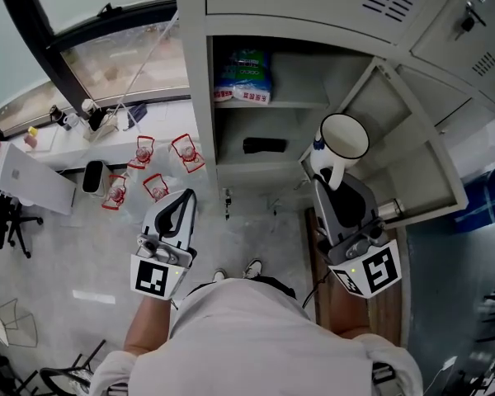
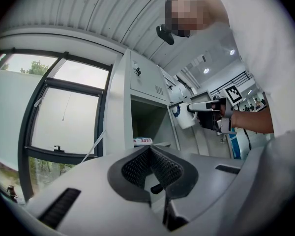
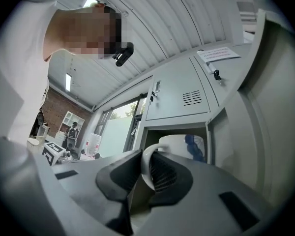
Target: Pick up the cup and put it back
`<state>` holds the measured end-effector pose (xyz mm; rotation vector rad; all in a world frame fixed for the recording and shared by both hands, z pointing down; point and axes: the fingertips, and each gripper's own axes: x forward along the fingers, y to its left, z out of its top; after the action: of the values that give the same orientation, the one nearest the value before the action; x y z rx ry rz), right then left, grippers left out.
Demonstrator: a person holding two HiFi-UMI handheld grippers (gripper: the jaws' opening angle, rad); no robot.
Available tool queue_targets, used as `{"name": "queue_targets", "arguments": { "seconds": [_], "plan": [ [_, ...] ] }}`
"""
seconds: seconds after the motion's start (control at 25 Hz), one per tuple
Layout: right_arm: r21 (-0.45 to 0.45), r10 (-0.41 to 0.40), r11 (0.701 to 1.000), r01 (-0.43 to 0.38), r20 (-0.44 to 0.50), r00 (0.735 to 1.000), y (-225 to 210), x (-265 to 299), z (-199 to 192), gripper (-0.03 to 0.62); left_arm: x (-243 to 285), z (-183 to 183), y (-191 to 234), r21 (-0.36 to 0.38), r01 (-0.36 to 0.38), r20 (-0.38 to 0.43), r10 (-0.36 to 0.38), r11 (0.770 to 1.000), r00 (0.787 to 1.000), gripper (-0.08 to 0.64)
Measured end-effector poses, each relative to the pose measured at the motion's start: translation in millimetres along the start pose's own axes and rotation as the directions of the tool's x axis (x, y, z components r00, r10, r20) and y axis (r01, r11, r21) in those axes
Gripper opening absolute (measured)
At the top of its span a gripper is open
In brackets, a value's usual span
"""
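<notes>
A white cup (image 1: 344,139) with a blue mark on its side hangs in the air in front of the open locker (image 1: 200,97), its mouth facing up at the head camera. My right gripper (image 1: 334,181) is shut on the cup's handle; in the right gripper view the handle (image 3: 146,165) sits pinched between the two dark pads, with the cup's body (image 3: 179,146) just beyond. The left gripper view also catches the held cup (image 2: 184,117). My left gripper (image 1: 186,198) is held lower left of the locker, shut and with nothing in it (image 2: 150,154).
The locker's upper shelf holds a blue-and-white packet (image 1: 246,77); a black object (image 1: 265,145) lies on the shelf below. The locker door (image 1: 412,139) stands open to the right of the cup. Red-and-clear items (image 1: 187,151) lie on the floor near the window.
</notes>
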<state>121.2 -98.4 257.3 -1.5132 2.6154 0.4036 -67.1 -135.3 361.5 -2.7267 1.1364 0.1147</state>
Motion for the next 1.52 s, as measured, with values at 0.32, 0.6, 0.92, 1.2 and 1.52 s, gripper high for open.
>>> {"name": "queue_targets", "arguments": {
  "seconds": [0.32,0.6,0.92,1.2,1.52],
  "plan": [
    [-0.024,0.02,1.0,-0.02,0.026,0.999,-18,38,-8,0.052,-2,5,-4,0.012,-0.02,0.002,0.02,1.0,1.0,0.02],
    [-0.045,0.027,0.999,-0.026,0.036,0.999,-30,77,-18,0.052,-5,4,-5,0.015,-0.035,-0.011,0.035,0.999,0.999,0.02],
    [-0.019,0.038,0.999,-0.037,0.043,0.998,-48,105,-27,0.051,-9,3,-5,0.017,-0.056,-0.025,0.056,0.998,0.998,0.021],
    [-0.011,0.034,0.999,-0.034,0.019,0.999,-66,123,-42,0.052,-13,2,-4,0.021,-0.083,-0.043,0.084,0.996,0.996,0.02],
    [0.063,0.04,0.997,-0.039,-0.011,0.999,-77,138,-60,0.052,-12,4,-3,0.035,-0.1,-0.05,0.102,0.994,0.994,0.02]
  ]
}}
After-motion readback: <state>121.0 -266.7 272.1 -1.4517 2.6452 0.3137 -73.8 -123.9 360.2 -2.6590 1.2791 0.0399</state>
